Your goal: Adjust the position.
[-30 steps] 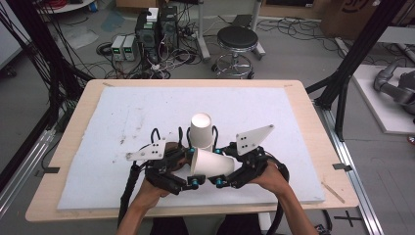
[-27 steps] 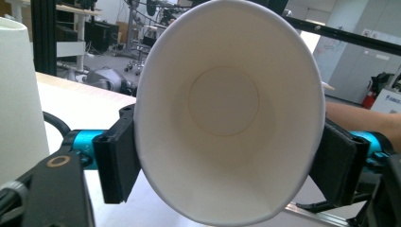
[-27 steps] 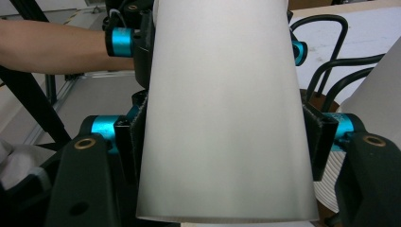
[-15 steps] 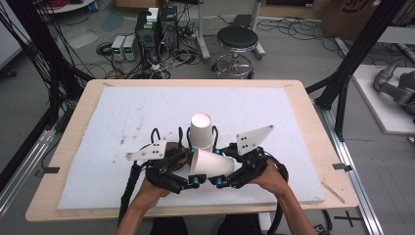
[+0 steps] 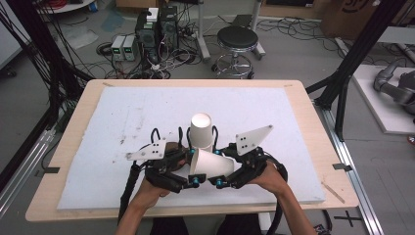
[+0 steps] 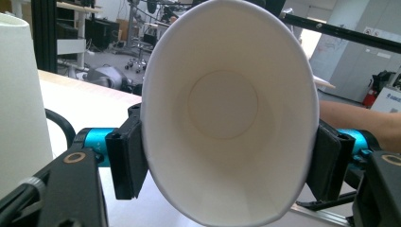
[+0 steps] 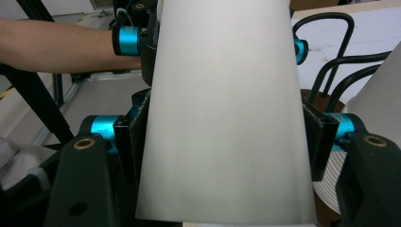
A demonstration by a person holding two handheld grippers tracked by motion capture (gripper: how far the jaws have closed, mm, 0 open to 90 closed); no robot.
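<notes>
Left gripper [image 5: 192,169] is clamping the rim end of a white paper cup [image 5: 211,165]; jaws have just been closing, and in the left gripper view the pads are pressing both sides of the mouth, squashing it into an oval [image 6: 230,113]. Cam is looking straight into the cup, flat bottom visible.

Right gripper [image 5: 222,171] is gripping the same cup from the other side, nearer the base end. Right gripper view: black jaws sitting tight against both walls of the cup [image 7: 224,109], w/ the left gripper's blue-collared jaws showing past the far end.

Cup is lying on its side, held between both grippers just above the white mat [image 5: 122,122], near the front-centre of the table [image 5: 78,112]. Mouth is facing the person's left, base toward the right.

2nd white cup [image 5: 201,129] is standing upside down on the mat just behind the held one; can't tell if they're touching. It's also showing at the left edge of the left gripper view [image 6: 21,94].

Both hands are wrapped around the gripper bodies, forearms coming in from the bottom edge.
</notes>
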